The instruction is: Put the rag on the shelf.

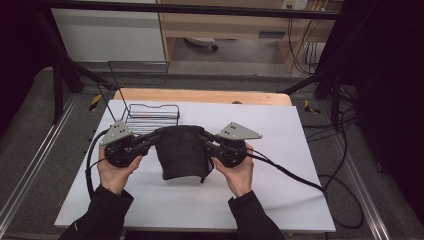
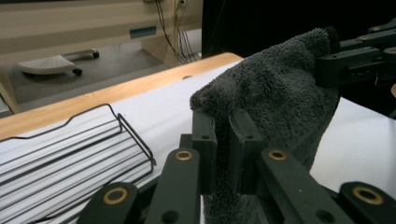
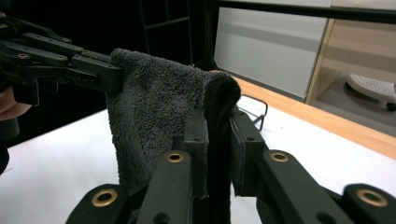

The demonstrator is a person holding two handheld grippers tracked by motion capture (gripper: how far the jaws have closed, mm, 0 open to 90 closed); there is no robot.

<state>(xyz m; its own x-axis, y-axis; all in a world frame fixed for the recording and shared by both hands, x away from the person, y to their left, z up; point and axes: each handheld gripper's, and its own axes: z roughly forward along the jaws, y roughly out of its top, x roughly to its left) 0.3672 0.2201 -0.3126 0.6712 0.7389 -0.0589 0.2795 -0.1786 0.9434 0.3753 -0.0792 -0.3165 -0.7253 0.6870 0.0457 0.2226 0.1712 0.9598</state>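
Both sets of jaws are pinched tight on the top corners of a dark grey towel [image 1: 181, 152], the left gripper [image 1: 150, 138] on one corner and the right gripper [image 1: 204, 138] on the other, so the cloth hangs between them with its lower edge about at the white counter [image 1: 280, 150]. This looks like the lift before folding or laying it out; next it needs an even raise, keeping the top edge taut. Both hands sit low, palms inward, forearms coming in from the near edge; a wire rack [image 1: 152, 116] stands just behind.
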